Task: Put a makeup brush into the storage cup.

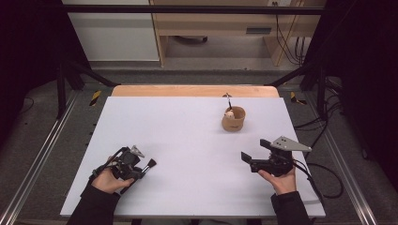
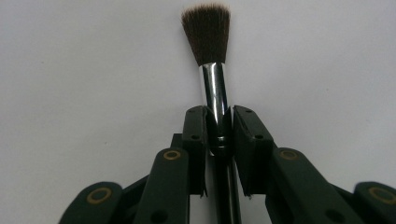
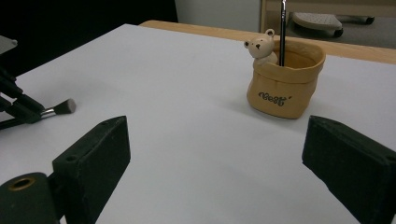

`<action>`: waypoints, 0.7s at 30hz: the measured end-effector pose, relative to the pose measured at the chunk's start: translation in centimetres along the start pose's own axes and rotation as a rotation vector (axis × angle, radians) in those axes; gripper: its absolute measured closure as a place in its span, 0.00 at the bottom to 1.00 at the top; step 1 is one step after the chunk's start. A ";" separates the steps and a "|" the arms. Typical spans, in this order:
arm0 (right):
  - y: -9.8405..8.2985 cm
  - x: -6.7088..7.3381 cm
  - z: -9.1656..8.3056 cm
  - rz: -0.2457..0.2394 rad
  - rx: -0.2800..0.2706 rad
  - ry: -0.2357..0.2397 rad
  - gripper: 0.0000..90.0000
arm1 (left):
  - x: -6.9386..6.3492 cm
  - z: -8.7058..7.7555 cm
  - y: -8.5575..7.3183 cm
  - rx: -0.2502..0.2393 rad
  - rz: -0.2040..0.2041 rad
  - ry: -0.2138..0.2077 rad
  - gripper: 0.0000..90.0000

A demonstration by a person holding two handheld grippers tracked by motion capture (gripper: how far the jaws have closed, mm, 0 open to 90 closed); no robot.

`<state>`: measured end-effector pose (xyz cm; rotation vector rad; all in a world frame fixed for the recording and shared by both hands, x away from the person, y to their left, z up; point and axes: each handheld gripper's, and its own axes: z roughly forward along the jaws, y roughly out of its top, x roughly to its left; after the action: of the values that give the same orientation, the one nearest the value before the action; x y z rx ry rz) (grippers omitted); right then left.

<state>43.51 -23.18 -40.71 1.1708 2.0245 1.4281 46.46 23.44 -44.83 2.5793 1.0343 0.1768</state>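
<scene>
One brush (image 2: 211, 56) sits clenched in your left gripper (image 2: 218, 126): its jaws press from both sides on the shiny metal ferrule, with the dark bristle tuft fanning out past the tips and the black handle running back between them. In the high view your left gripper (image 1: 141, 165) is at the near left of the white counter (image 1: 187, 131), low over the surface, and the brush head (image 1: 151, 163) pokes out toward the middle of the counter. From the right gripper view, the same brush (image 3: 60, 108) shows at the far left edge, bristles just above the counter.

Your right gripper (image 1: 256, 152) is at the near right, and its jaws stand released, wide apart with nothing between them; the right gripper view looks out between the two black pads at bare counter.

One container stands toward the far right of the counter: a tan sack-shaped ceramic holder (image 3: 286, 79) with dark lettering on its front and a small bear figure (image 3: 261, 46) perched at its rim. A thin dark rod (image 3: 282, 28) stands upright inside it, rising past the rim; what it is you cannot tell from here. In the high view the holder (image 1: 233, 119) is well apart from both grippers, nearer your right one.
</scene>
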 end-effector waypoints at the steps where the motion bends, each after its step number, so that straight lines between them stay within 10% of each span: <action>1: 0.0 0.0 0.0 -0.001 0.000 0.000 0.09 | 0.0 0.0 0.0 0.000 0.001 0.000 0.84; 21: -0.1 0.1 0.2 -0.001 0.002 0.000 0.09 | -0.2 0.0 0.0 0.002 0.023 0.007 0.85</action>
<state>43.59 -23.03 -40.83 1.1710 2.0268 1.4259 46.37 23.31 -44.80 2.5949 1.0083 0.1903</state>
